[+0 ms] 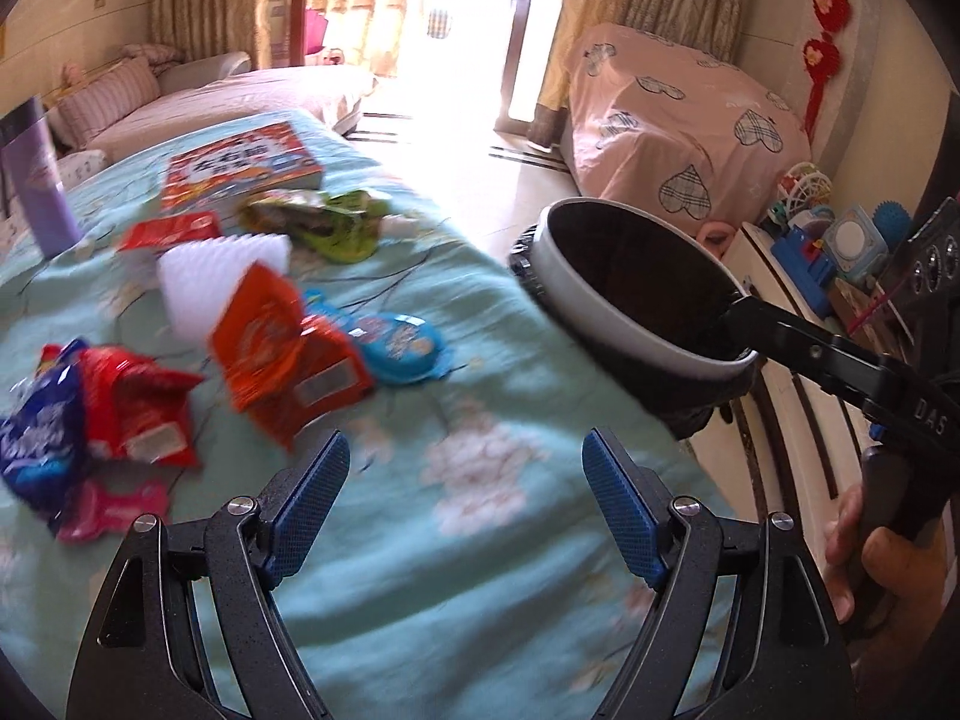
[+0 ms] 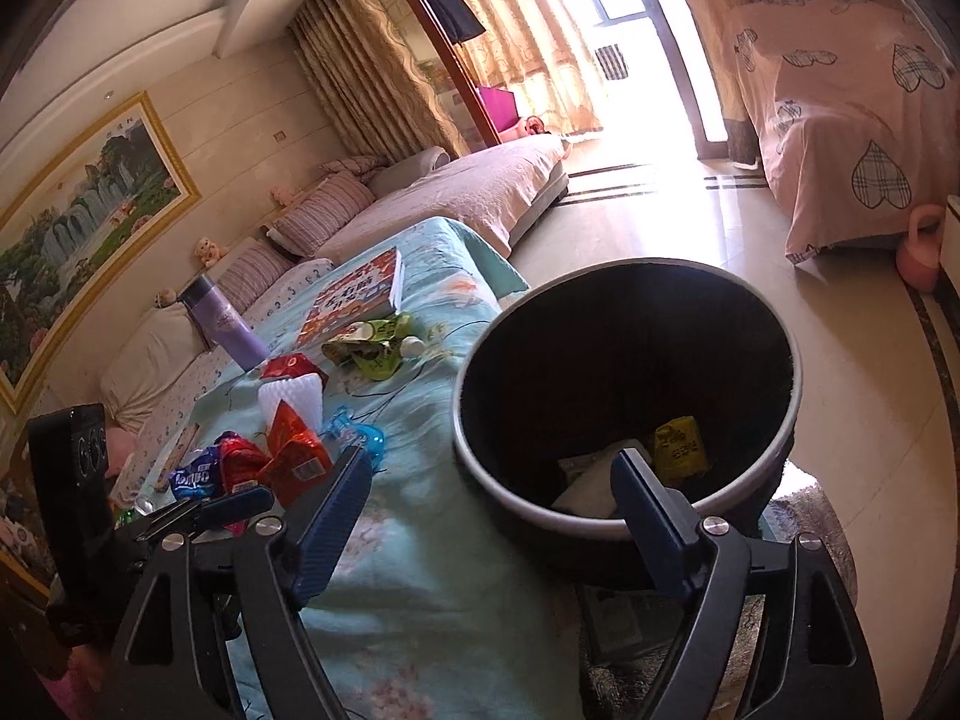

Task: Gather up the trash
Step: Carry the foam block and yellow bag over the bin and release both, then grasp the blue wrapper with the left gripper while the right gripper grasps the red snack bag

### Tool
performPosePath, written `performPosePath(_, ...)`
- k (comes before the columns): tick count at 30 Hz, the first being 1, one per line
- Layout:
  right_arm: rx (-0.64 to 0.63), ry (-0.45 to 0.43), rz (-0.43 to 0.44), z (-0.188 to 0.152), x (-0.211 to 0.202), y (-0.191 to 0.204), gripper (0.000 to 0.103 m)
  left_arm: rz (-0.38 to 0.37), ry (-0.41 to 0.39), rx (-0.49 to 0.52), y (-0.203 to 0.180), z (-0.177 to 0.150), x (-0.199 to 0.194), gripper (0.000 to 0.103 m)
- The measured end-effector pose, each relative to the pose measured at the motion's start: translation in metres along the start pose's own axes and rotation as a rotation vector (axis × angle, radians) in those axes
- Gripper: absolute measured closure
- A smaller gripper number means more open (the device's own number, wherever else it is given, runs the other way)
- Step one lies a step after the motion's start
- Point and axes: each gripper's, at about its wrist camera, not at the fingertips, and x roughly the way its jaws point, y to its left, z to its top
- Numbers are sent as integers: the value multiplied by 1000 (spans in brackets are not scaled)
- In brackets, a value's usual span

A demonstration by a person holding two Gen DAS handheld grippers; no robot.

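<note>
Bin [image 2: 627,396] holds yellow packet [image 2: 679,445], maybe white paper. Many wrappers [image 1: 282,348] remain on bench [image 1: 456,540]. Left tool [image 1: 465,510], right tool [image 2: 492,510]: wide open, empty.

Floral turquoise tablecloth [image 1: 456,540], black-lined bin [image 2: 624,372]

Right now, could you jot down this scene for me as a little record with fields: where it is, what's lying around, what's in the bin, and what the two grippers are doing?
Place: living room, table under a teal floral cloth
Bin: dark, pale rim, beside the table's edge
In the bin: yellow packet, white paper
Still on the cloth: orange wrapper, red wrapper, blue wrapper, green wrapper, white foam piece, blue tub
Not trash: book, purple flask
Left gripper: open, empty, above the cloth
Right gripper: open, empty, at the bin's rim
</note>
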Motion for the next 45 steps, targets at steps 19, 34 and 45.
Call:
performPosePath(19, -147, 91, 82, -49, 40, 98, 6, 126, -35, -213, 106, -60, -54, 21)
performPosePath(34, -181, 137, 74, -55, 70, 136, 7, 186, -58, -300, 148, -70, -67, 21)
performPosePath(45, -103, 112, 93, -38, 92, 145, 11, 235, -105, -342, 178, -53, -66, 21)
